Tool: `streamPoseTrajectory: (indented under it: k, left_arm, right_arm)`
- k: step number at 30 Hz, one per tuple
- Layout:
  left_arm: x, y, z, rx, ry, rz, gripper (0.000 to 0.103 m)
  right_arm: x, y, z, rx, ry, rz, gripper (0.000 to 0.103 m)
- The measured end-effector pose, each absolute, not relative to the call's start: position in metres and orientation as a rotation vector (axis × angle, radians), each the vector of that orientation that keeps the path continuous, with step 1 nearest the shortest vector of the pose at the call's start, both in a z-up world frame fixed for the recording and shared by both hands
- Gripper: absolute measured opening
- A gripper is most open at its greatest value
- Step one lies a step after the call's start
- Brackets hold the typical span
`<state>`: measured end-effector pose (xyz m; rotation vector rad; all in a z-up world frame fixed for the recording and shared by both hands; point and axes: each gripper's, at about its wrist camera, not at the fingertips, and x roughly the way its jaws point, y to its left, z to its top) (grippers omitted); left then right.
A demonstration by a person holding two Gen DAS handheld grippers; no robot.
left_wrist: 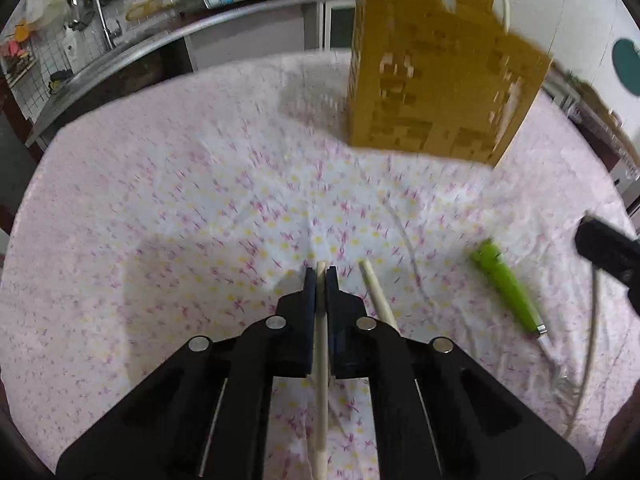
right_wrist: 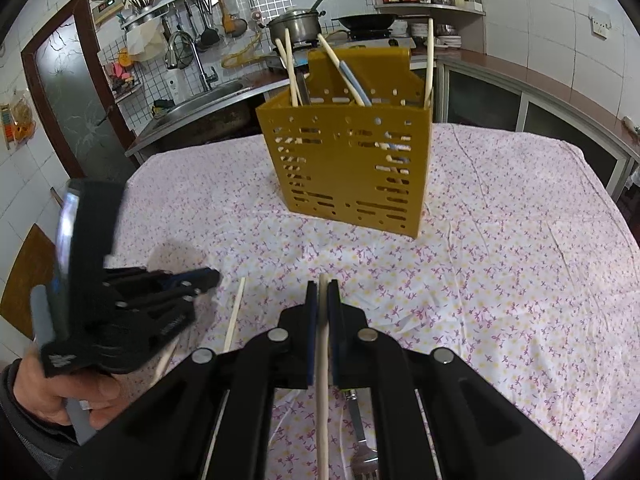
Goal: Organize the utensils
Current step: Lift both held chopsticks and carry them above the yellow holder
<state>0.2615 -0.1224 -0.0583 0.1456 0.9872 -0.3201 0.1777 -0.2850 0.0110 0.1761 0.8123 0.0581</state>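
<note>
1. Mustard-yellow plastic utensil holder (right_wrist: 347, 168) stands upright on the table (right_wrist: 520, 280), which is covered in a white cloth with pink and yellow flowers. Its walls are slotted, and several pale chopsticks (right_wrist: 429, 60) and a blue-and-white handle lean inside it.
2. Your left hand-held gripper (left_wrist: 321, 276) has its jaws closed tight on a pale wooden chopstick (left_wrist: 321, 360), which runs straight back between the blue pads (left_wrist: 309, 300).
3. Your right hand-held gripper (right_wrist: 322, 290) is likewise clamped on a second wooden chopstick (right_wrist: 322, 400), lengthwise between its pads. It sits near the front of the table, pointing toward the holder.
4. One loose chopstick (left_wrist: 378, 296) lies on the cloth just right of the left gripper's fingers.
5. A green-handled utensil (left_wrist: 506, 284) rests on the cloth further right in the left wrist view; its metal end is blurred.
6. A fork (right_wrist: 362, 444) lies on the cloth beneath the right gripper.
7. Your left hand (right_wrist: 60, 396), with a dark sleeve, shows at the lower left of the right wrist view, gripping its tool.
</note>
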Motion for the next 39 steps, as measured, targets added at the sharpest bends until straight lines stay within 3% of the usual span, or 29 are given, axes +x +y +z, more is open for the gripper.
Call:
streamPoseTrajectory:
  k: [19,39]
  left_arm:
    - [0.209,-0.1,0.081,0.039,0.683,-0.365,0.004]
    - [0.191,-0.1,0.149,0.032,0.486,-0.31,0.004]
  right_arm:
    - [0.143,-0.291,0.096,0.167,0.609,0.083,0.005]
    - [0.124,-0.294,0.171,0.086,0.439,0.059,0.005]
